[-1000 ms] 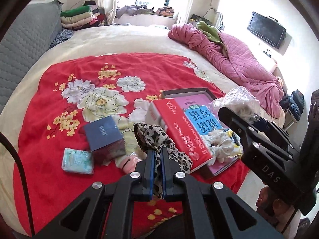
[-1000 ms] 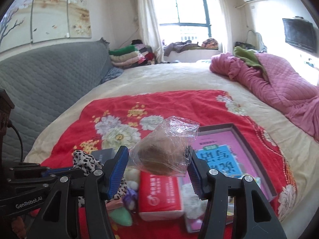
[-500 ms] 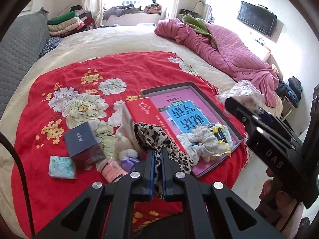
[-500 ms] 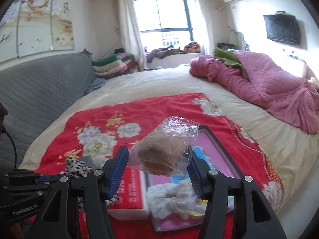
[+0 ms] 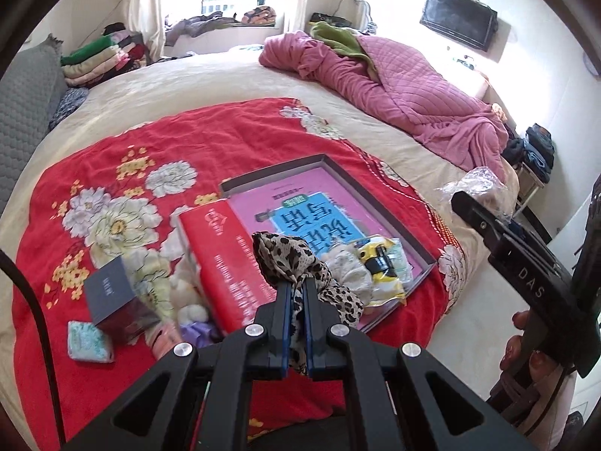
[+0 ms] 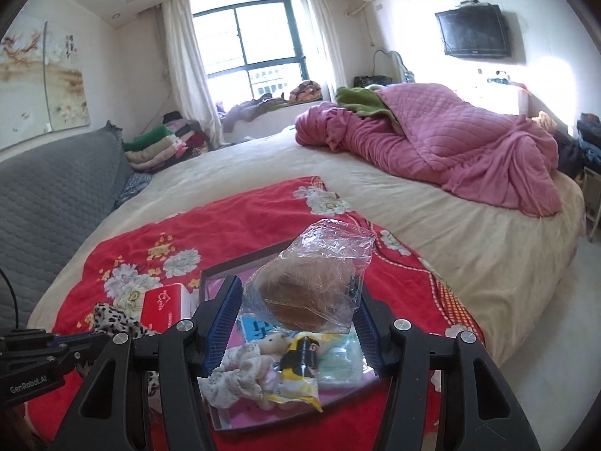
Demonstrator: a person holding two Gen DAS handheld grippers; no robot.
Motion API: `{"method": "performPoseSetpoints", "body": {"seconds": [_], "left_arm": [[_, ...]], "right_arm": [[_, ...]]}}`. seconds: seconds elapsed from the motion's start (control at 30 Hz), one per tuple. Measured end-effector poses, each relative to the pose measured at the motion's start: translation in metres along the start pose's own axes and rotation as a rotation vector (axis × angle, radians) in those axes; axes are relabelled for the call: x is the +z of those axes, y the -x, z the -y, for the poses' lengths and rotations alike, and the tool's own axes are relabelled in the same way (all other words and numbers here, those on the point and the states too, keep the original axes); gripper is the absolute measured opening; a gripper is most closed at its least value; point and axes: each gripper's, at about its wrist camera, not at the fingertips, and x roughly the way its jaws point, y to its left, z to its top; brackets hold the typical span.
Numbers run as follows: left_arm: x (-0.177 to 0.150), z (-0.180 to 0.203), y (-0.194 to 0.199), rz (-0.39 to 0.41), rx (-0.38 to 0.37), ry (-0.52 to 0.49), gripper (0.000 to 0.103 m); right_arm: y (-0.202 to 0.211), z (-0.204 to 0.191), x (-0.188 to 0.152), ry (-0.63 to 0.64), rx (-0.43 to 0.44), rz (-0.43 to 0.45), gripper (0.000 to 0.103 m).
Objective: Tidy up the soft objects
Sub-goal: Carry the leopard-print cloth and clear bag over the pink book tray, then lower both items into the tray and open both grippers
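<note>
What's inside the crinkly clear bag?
Inside the clear plastic bag, gripped by the right gripper, sits a round brown lump. The crinkled plastic blurs it, so what it is can't be told.

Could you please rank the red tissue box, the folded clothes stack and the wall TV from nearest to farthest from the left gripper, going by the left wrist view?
From the left gripper:
1. Red tissue box, just ahead, slightly left.
2. Folded clothes stack, far left by the headboard.
3. Wall TV, far right on the wall; it looks farthest, though not by much.

My left gripper (image 5: 296, 302) pinches a crumpled leopard-print scarf (image 5: 296, 263); my right gripper (image 6: 296, 317) clamps a clear bag (image 6: 311, 282) holding something brown.
</note>
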Motion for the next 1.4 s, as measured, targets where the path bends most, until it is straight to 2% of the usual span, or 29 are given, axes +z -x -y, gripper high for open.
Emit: {"method": "performPoseSetpoints", "body": {"seconds": [0.3,0.53,0.6,0.73,0.97,1.4], "left_arm": [[0.008,0.022,-0.031,-0.050,-0.042,-0.039,0.006],[0.013,0.033,-0.034,0.005,-0.143,-0.048,0.006],[0.014,0.037,-0.037,0.011,-0.131,-0.067,0.006],[0.010,0.037,-0.067,-0.095,-0.059,-0.072,0.006],[-0.002,0.038,-0.086,-0.150,-0.012,-0.118,0.006],[-0.011,0.038,-0.118,-0.218,-0.027,-0.100,0.006]], "right_arm": [[-0.004,0.013,-0.001,-0.015,-0.030,0.000,0.059],[-0.006,0.026,-0.004,-0.035,-0.056,0.000,0.059],[-0.008,0.028,-0.006,-0.027,-0.073,0.001,0.059],[-0.015,0.031,-0.009,-0.030,-0.081,-0.019,0.059],[-0.032,0.033,-0.020,-0.010,-0.096,-0.073,0.059],[-0.068,0.049,-0.045,-0.017,-0.105,-0.195,0.059]]}}
